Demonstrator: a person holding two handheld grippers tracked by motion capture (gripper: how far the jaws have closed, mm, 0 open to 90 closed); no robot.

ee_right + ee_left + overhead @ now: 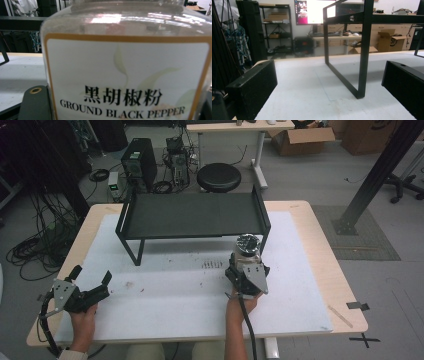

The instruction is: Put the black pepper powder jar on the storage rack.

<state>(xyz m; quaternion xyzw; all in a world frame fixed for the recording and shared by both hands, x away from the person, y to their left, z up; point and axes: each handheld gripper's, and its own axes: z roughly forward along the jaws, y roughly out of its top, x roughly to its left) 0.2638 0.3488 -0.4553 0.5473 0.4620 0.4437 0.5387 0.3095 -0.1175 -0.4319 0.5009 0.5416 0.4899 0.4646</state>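
A clear jar of ground black pepper (248, 246) with a grey lid stands upright on the white mat (170, 295), just in front of the right leg of a black metal rack (192, 215). My right gripper (247, 261) is shut on the jar from the near side. In the right gripper view the jar's label (127, 82) sits close up between the jaws. My left gripper (91, 275) rests near the table's front left corner, open and holding nothing. Its jaws stand wide apart in the left gripper view (328, 86), pointing at the rack's left leg (362, 62).
The wooden table's edge (345, 285) runs around the mat. Behind the table are a round black stool (218, 177), a computer tower (139, 160), floor cables (35, 250) and a cardboard box (300, 140). A slanted black post (380, 170) rises at the right.
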